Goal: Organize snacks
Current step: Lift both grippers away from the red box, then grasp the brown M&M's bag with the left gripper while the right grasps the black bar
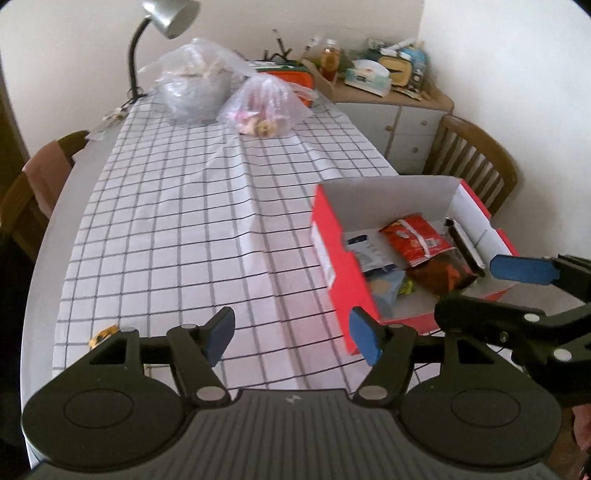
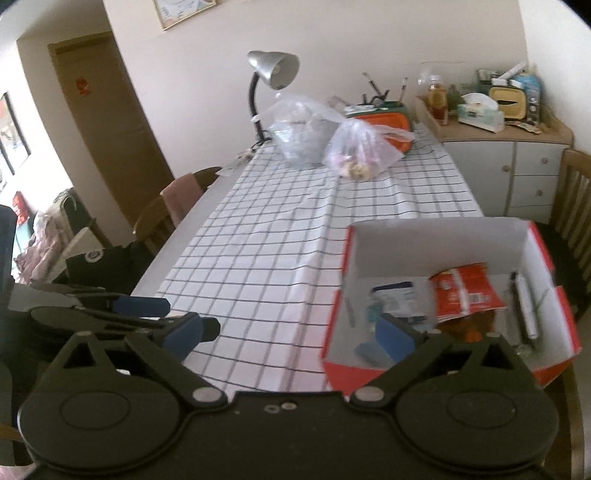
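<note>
A red cardboard box (image 1: 327, 236) (image 2: 554, 258) with a white inside stands on the checked tablecloth at the right. It holds several snack packets: a red one (image 1: 415, 236) (image 2: 465, 291), a white and blue one (image 1: 369, 251) (image 2: 397, 295), a dark one (image 1: 443, 273) and a black and white one (image 2: 524, 306). My left gripper (image 1: 293, 334) is open and empty, left of the box near the table's front edge. My right gripper (image 2: 290, 336) is open and empty, its right finger in front of the box. It also shows in the left wrist view (image 1: 524, 271).
Two clear plastic bags (image 1: 192, 81) (image 1: 264, 107) and an orange case (image 1: 291, 79) sit at the table's far end beside a desk lamp (image 1: 168, 18). A small yellow item (image 1: 103, 334) lies at the near left cloth edge. Wooden chairs (image 1: 476, 155) (image 1: 40, 181) flank the table.
</note>
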A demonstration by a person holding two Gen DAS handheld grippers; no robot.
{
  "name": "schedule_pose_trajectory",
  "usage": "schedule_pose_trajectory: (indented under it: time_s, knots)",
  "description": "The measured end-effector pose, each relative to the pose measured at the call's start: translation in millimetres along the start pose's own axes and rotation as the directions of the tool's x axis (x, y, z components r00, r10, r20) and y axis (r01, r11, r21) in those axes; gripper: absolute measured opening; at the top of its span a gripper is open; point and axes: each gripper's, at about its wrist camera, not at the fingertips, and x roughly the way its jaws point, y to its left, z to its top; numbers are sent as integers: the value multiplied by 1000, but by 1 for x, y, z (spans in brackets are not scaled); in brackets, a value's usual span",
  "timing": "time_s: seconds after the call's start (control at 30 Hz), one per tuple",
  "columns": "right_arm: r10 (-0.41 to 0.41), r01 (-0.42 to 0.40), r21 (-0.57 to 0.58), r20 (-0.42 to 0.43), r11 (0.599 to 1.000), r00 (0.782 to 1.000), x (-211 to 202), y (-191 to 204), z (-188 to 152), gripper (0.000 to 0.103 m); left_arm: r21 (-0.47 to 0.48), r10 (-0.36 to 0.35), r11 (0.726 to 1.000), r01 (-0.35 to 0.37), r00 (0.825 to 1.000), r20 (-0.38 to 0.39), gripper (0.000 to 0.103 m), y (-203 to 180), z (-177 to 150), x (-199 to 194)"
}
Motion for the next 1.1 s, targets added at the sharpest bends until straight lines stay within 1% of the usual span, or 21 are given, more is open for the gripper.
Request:
schedule_pose_trajectory:
  time_s: [0.1,0.2,0.37,0.57,0.67,0.87,0.97,1.1]
  knots:
    - [8,-8,-12,-12,1000,1000,8,16,-2,103,-21,12,1000,-12,1000,18,72,17,-9,-8]
    - [21,-22,-21,-23,1000,1000,17,32,-4,103,-41,19,999,-18,999,26,73,37,-17,-15]
    - [34,-37,-46,-47,998,998,32,56,-4,103,-84,42,996,-40,999,20,73,75,-27,-24]
    - [43,-49,-72,-74,996,996,51,84,-6,103,-125,85,989,-84,996,3,73,126,-40,-36]
    - [44,-51,-81,-94,995,995,63,96,-9,103,-142,94,985,-96,995,-18,73,147,-50,-38]
    - [46,-58,-88,-136,994,990,84,117,-16,103,-143,103,983,-111,993,-63,73,171,-74,-39]
    - [47,-63,-91,-169,994,984,97,126,-23,103,-147,108,982,-121,989,-97,73,179,-91,-35]
    - [49,-71,-91,-225,993,973,121,136,-39,103,-174,117,974,-143,981,-154,73,192,-117,-26]
